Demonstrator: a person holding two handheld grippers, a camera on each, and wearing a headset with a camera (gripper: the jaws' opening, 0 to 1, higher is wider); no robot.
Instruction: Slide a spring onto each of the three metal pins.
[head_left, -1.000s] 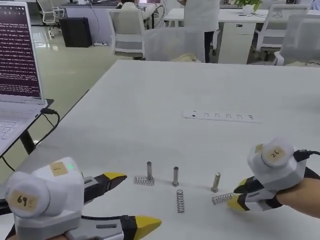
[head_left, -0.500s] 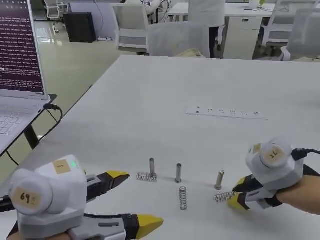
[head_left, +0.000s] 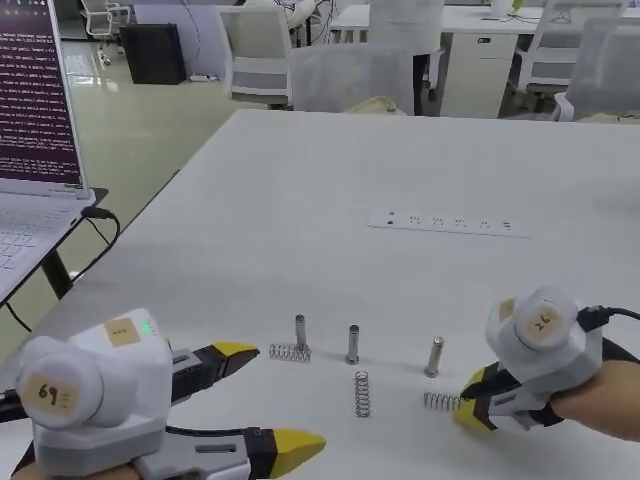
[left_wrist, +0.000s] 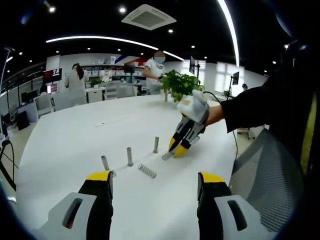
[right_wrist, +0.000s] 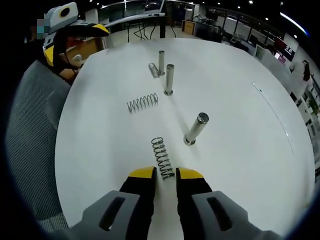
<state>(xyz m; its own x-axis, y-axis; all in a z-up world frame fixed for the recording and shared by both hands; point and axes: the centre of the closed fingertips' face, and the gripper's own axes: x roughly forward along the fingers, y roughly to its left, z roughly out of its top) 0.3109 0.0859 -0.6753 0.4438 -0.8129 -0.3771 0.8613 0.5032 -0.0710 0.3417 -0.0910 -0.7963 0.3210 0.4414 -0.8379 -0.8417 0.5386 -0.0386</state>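
The plain white desk carries silver cylindrical metal pins and silvery coiled wire springs. The left hand-held gripper and right hand-held gripper are white-bodied, black-jawed and yellow-tipped.

Left gripper "69", right gripper "26"

The near end of one spring sits between the right gripper tips; whether they pinch it cannot be told. In the head view that gripper's body hides this end. The laptop is cut by the left edge, its text too small to read; the left gripper by the bottom edge
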